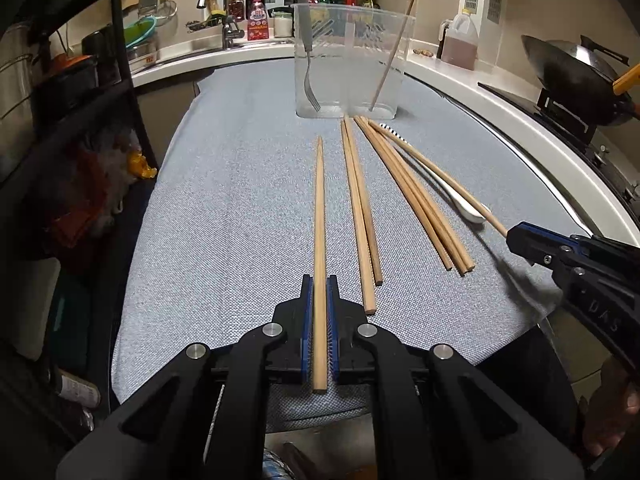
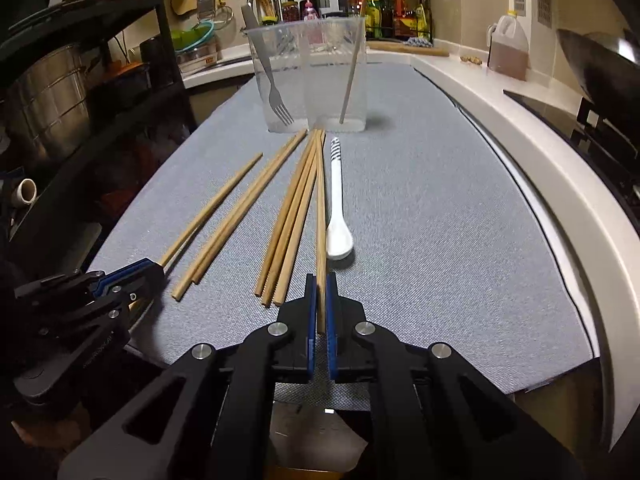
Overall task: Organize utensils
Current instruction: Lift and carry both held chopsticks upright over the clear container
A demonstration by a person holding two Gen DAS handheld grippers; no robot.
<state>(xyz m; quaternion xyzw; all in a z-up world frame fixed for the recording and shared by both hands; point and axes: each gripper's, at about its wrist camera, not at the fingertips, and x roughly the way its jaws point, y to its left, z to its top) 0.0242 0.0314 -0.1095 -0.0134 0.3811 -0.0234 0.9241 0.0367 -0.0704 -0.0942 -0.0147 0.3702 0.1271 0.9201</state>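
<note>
Left gripper (image 1: 320, 292) pinches 1 chopstick (image 1: 319, 216), the leftmost, lying on the cloth (image 1: 224, 200) before the bin (image 1: 352, 60). Right gripper (image 2: 320, 292) pinches the rightmost chopstick (image 2: 321, 208), just beside the spoon (image 2: 338, 216). 5 loose chopsticks (image 1: 360, 208) lie between them. Bin holds 1 fork (image 1: 308, 68) and 1 stick (image 1: 394, 48).

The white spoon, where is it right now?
In the right wrist view the white spoon lies on the grey cloth, just right of the chopstick held in the right tool, in front of the clear holder.
</note>
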